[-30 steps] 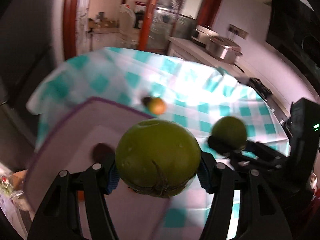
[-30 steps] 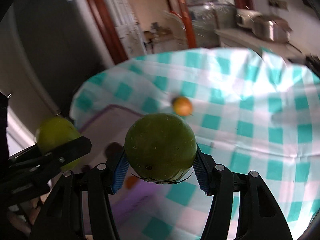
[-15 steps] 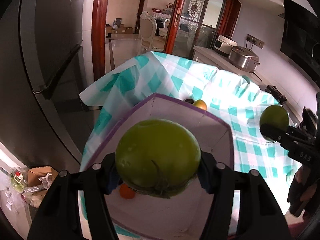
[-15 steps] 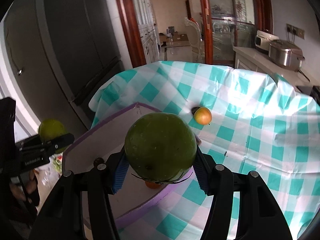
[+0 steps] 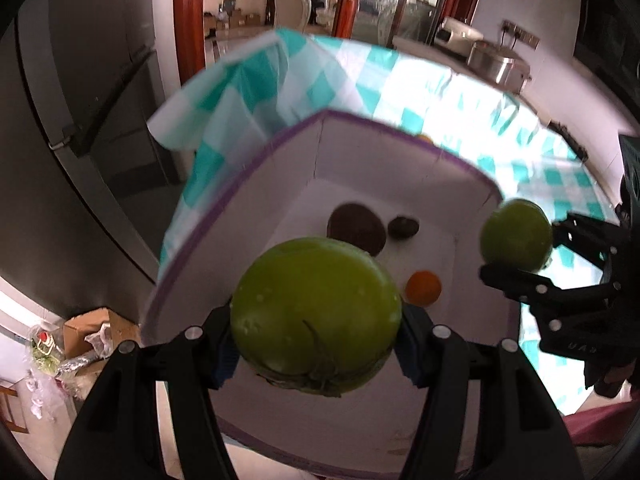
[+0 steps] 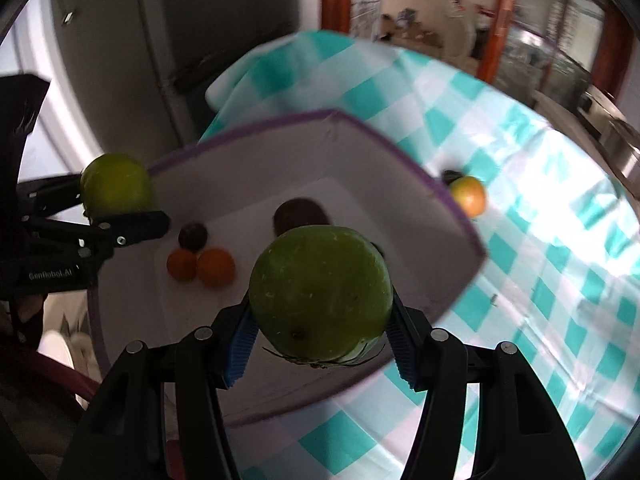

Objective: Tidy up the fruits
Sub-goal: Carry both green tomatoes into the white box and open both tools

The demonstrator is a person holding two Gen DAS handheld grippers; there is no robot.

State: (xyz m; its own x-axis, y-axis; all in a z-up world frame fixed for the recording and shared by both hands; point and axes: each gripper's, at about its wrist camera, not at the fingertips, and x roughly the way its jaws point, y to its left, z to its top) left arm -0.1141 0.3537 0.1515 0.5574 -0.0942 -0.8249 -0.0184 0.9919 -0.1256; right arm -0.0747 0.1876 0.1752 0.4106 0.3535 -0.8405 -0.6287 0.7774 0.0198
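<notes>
My left gripper (image 5: pixel 316 344) is shut on a green apple (image 5: pixel 316 316) and holds it above the white, purple-rimmed storage box (image 5: pixel 400 132). My right gripper (image 6: pixel 320 340) is shut on another green apple (image 6: pixel 320 292) over the same box (image 6: pixel 420 172). Each gripper with its apple shows in the other's view: the right one (image 5: pixel 516 236), the left one (image 6: pixel 116 190). Inside the box lie two dark fruits (image 5: pixel 356 228) (image 5: pixel 404 227) and an orange fruit (image 5: pixel 423 288); the right wrist view shows two orange fruits (image 6: pixel 216 267) (image 6: pixel 182 265).
The box stands at a corner of a table with a teal-and-white checked cloth (image 6: pixel 560 240). An orange-red fruit (image 6: pixel 469 196) lies on the cloth just outside the box. A dark refrigerator (image 5: pixel 80 120) stands beyond the table edge. Clutter lies on the floor (image 5: pixel 80 344).
Both grippers, each still holding its apple, have moved in over the box and tilted down; the box interior and the fruits in it now fill the views.
</notes>
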